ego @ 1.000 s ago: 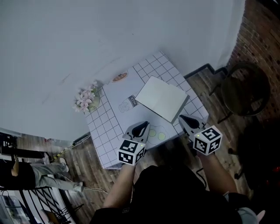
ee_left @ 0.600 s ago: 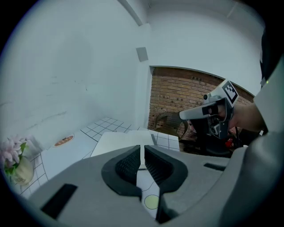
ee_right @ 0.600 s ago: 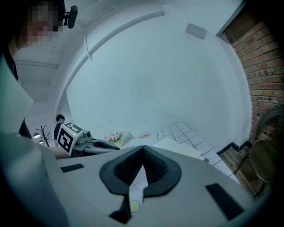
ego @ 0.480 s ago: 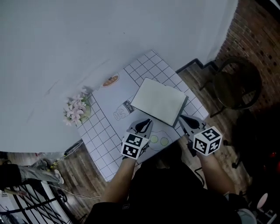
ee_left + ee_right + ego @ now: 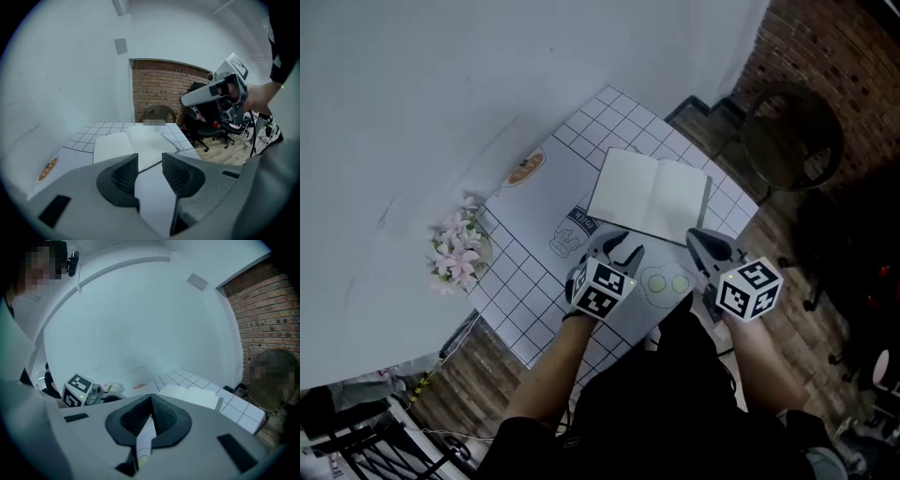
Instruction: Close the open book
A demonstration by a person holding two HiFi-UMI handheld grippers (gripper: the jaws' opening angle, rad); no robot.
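Note:
An open book (image 5: pixel 653 196) with blank white pages lies flat on the far right part of the checked table (image 5: pixel 517 281). My left gripper (image 5: pixel 622 247) hovers just short of the book's near left corner. Its jaws are opening and nothing is between them. In the left gripper view the book (image 5: pixel 133 144) lies straight ahead, past the gripper (image 5: pixel 150 169). My right gripper (image 5: pixel 695 236) is shut and empty near the book's near right corner. The right gripper view shows its shut jaws (image 5: pixel 151 402) with the book (image 5: pixel 197 396) beyond.
A bunch of pink flowers (image 5: pixel 457 253) sits at the table's left edge. A dark round chair (image 5: pixel 788 141) stands on the wooden floor to the right, by a brick wall (image 5: pixel 844 56). The pale wall runs behind the table.
Both grippers have come down and forward toward the book's near edge. The left jaws, shut before, now stand apart. The book has not moved.

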